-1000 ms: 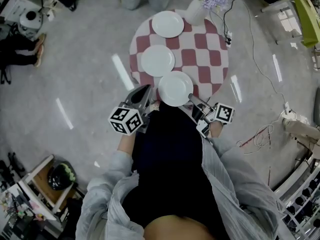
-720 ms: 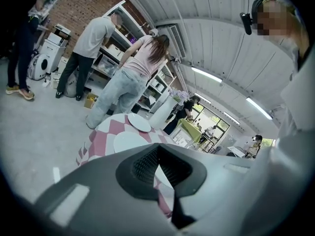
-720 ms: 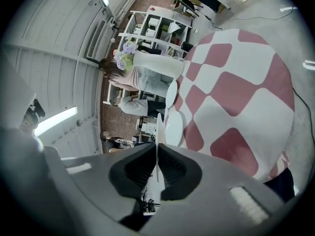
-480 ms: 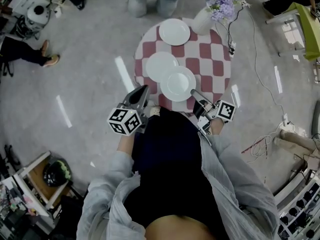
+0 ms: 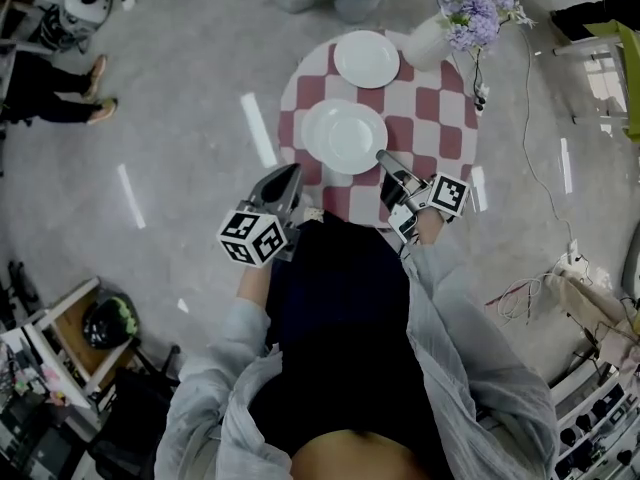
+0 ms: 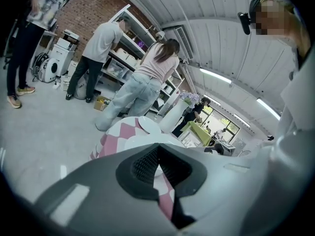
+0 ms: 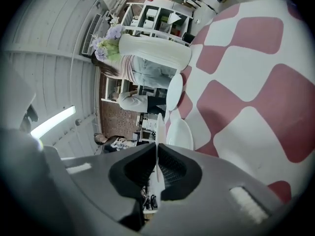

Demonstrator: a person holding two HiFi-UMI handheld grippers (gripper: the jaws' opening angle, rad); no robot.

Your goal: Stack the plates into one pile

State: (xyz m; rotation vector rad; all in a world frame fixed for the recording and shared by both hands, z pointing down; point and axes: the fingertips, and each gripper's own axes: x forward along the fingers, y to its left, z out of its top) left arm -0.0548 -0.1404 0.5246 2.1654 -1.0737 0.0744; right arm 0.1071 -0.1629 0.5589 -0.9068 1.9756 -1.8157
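A round table [image 5: 440, 133] with a red-and-white chequered cloth carries white plates. My right gripper [image 5: 384, 159] is shut on the near right rim of one plate [image 5: 344, 136], which is over the table's middle and covers the plate below it. In the right gripper view that held plate [image 7: 158, 132] shows edge-on between the jaws, with a second plate [image 7: 180, 134] close beside it. A separate plate [image 5: 366, 58] lies at the far edge. My left gripper [image 5: 291, 175] hangs just off the table's near left edge, shut and holding nothing; its tip [image 6: 156, 149] points at the table.
A white vase of purple flowers [image 5: 440, 33] stands at the table's far right. Cables [image 5: 520, 158] run over the grey floor on the right. People stand beyond the table [image 6: 142, 87], and a person's legs [image 5: 50, 88] lie at the far left. Shelving [image 5: 50, 348] is at lower left.
My right gripper has carried its plate away from the table's near edge, over the middle plate, which is now hidden beneath it. The left gripper has barely moved.
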